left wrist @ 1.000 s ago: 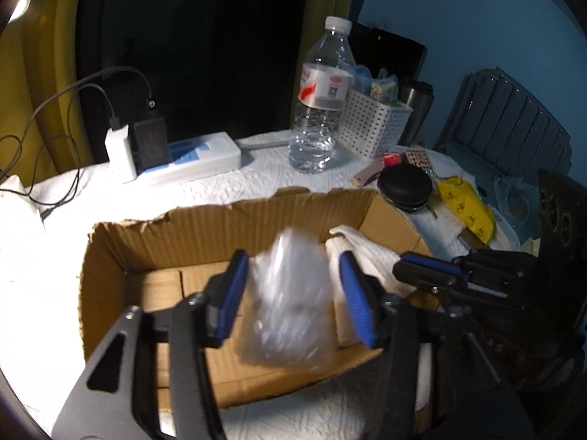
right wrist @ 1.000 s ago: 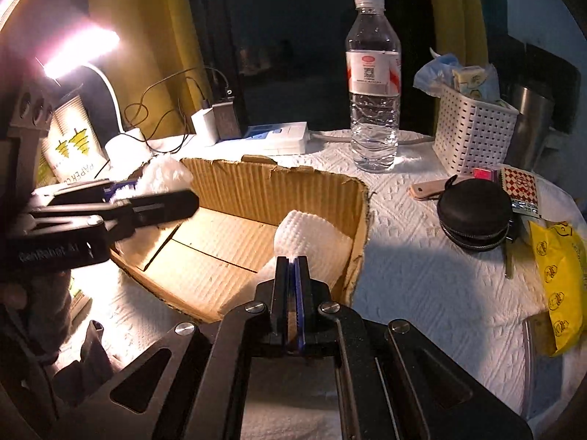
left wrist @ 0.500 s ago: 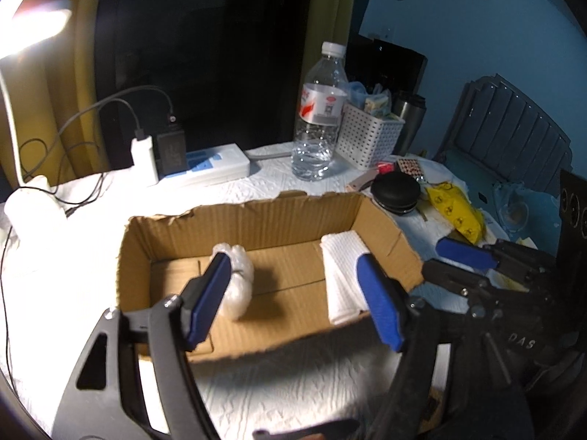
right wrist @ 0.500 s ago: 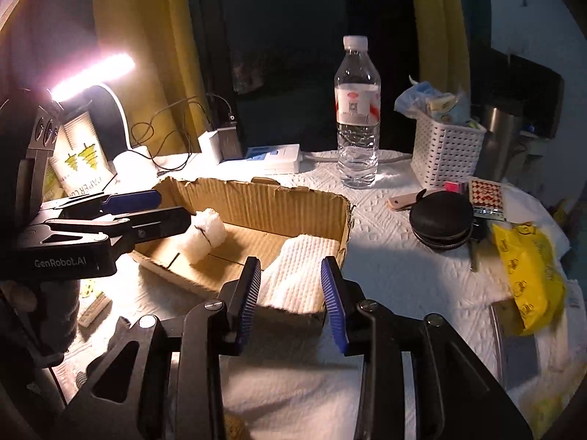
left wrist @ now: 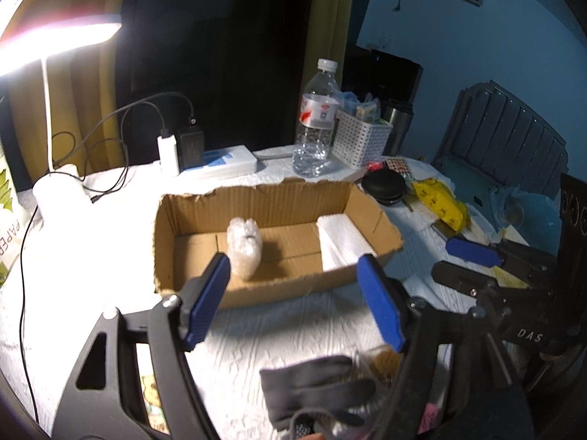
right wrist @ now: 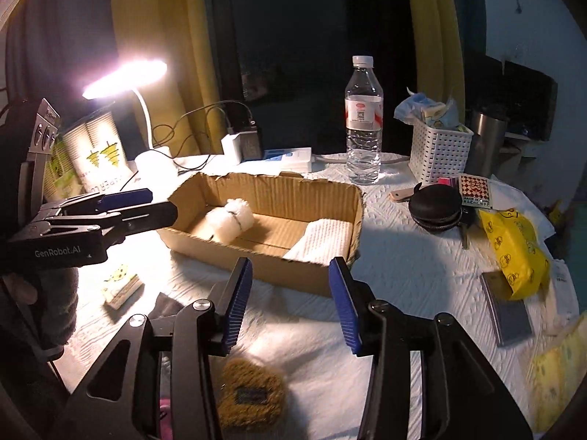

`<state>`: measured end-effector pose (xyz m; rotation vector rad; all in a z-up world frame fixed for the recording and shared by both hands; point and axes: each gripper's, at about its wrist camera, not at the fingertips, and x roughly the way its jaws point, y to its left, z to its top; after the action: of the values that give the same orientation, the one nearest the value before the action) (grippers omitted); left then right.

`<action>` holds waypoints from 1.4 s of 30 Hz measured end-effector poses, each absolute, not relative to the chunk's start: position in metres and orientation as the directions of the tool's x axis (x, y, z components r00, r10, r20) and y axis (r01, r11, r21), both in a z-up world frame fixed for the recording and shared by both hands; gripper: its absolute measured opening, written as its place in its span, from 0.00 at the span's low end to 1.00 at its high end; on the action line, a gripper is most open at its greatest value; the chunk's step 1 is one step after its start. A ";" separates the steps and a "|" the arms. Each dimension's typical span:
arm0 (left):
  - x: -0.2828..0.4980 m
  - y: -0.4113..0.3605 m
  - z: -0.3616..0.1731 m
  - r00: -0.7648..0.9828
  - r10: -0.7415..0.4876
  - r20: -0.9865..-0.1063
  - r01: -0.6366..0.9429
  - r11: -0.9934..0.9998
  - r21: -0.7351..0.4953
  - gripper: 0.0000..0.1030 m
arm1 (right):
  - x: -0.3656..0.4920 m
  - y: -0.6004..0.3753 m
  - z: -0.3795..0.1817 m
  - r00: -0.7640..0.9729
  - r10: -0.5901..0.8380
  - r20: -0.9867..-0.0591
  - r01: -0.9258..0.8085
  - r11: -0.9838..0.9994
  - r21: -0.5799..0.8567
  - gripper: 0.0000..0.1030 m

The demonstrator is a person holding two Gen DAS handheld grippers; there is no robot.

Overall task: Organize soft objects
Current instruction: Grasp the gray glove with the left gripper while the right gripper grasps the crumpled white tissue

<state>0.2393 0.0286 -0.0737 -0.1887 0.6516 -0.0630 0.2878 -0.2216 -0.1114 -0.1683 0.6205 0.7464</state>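
- The left claw [left wrist: 293, 275] has its blue pads apart with nothing between them; its jaws have just been opening, though the last half second added little.
- The right claw [right wrist: 290, 286] also stands apart and empty, and its jaws have just been opening further.
- Both claws hover over the near side of the white-covered surface [right wrist: 403, 275], in front of the cardboard box [right wrist: 271, 190].
- In the left wrist view the right claw shows at the right edge [left wrist: 473, 260]; in the right wrist view the left claw shows at the left edge [right wrist: 146, 205], reaching toward the box's left end.
- A roll of clear bubble wrap [left wrist: 244, 247] lies on the box floor, left of centre, touching neither claw.
- A folded white cloth [left wrist: 343, 240] lies in the right end of the box, leaning against the end wall.
- On the surface just below the right claw lies a fuzzy brown pad [right wrist: 249, 396].
- A dark grey cloth [left wrist: 315, 385] lies beside it, below the left claw.
- A small sponge [right wrist: 121, 288] lies to the left, near the box's front corner.
- Behind the box stand a water bottle [right wrist: 363, 121], a white basket [right wrist: 438, 154], a power strip [left wrist: 220, 163] and a lit lamp [right wrist: 124, 79].
- Right of the box lie a round black case [right wrist: 434, 205] and a yellow bag [right wrist: 513, 249].
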 end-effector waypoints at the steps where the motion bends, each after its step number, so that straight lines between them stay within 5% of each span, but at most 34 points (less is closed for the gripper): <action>1: 0.236 0.028 -0.075 0.793 -0.117 -0.598 -0.001 0.981 -0.193 0.71 | 0.285 -0.222 -0.112 0.564 0.584 -0.584 -0.680 0.730 0.072 0.46; 31: 0.192 0.024 -0.157 0.652 -0.099 -0.752 -0.066 0.980 -0.186 0.72 | 0.280 -0.256 -0.166 0.533 0.537 -0.654 -0.621 0.773 0.129 0.47; 35: 0.195 0.023 -0.164 0.637 -0.111 -0.763 -0.060 0.979 -0.193 0.71 | 0.298 -0.261 -0.176 0.526 0.513 -0.678 -0.578 0.801 0.157 0.59; 42: 0.198 0.014 -0.167 0.635 -0.151 -0.757 -0.007 0.980 -0.201 0.42 | 0.318 -0.246 -0.190 0.512 0.466 -0.722 -0.561 0.818 0.130 0.65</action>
<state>0.1975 0.0139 -0.1667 -0.1922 0.8802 -0.0830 0.3181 -0.2461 -0.1899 -0.1253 0.8284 0.6198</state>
